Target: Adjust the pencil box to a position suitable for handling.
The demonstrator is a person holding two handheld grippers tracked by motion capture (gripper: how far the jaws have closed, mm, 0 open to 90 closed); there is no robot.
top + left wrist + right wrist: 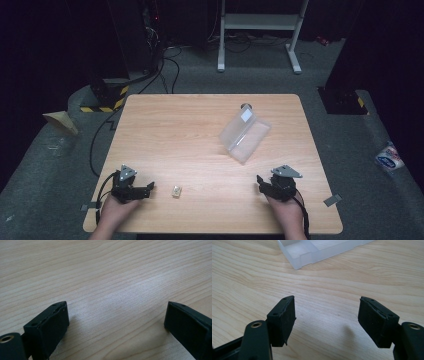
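A clear plastic box (244, 134) lies with its lid up on the right half of the wooden table (200, 115). A small tan block (176, 191) rests near the front edge, just right of my left gripper (150, 187). In the left gripper view the left gripper (116, 312) is open, with bare wood between its jaws. My right gripper (260, 181) sits at the front right, pointing toward the box. Its own view shows the right gripper (327, 310) open and holding nothing, with a corner of the clear box (312, 250) a short way ahead.
A white metal frame (260, 22) stands on the grey floor behind the table. A yellow-black striped base (107, 97) and cables lie at the back left. A tan wedge (61, 121) and a blue-white packet (389, 157) lie on the floor.
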